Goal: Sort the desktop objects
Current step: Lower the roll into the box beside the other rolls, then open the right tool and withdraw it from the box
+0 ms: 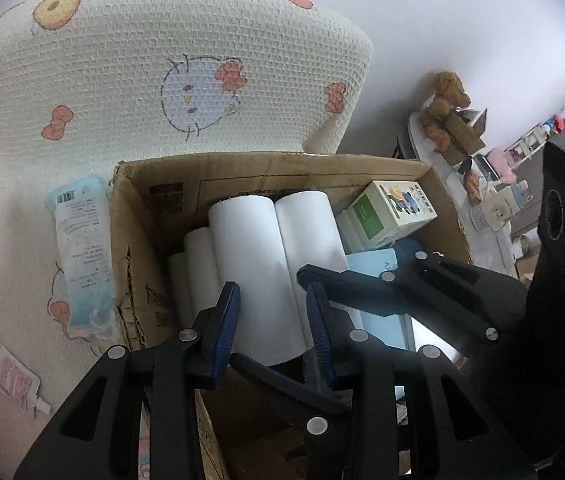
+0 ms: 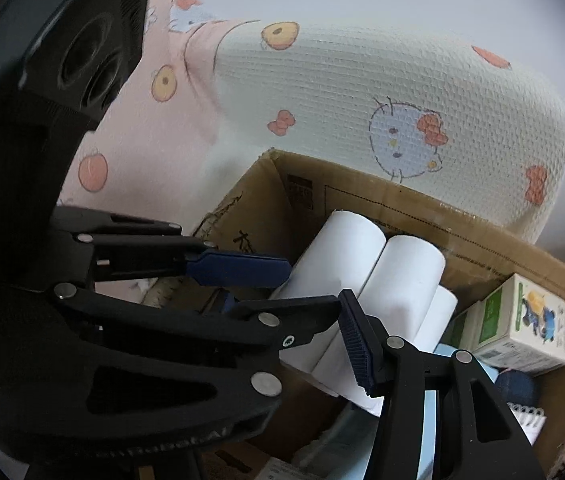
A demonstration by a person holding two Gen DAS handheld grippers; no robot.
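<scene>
An open cardboard box lies on a cartoon-print bedsheet and holds several white paper rolls, a green and white carton and a light blue box. My left gripper is shut on the top white roll, one blue pad on each side. My right gripper reaches in from the right in the left wrist view; in its own view only its right pad shows beside the rolls, and its jaws stand apart with nothing in them.
A cream cartoon-print pillow stands behind the box. A blue wipes pack and a small pink pouch lie on the sheet to the left. A side table with a brown teddy bear stands at the right.
</scene>
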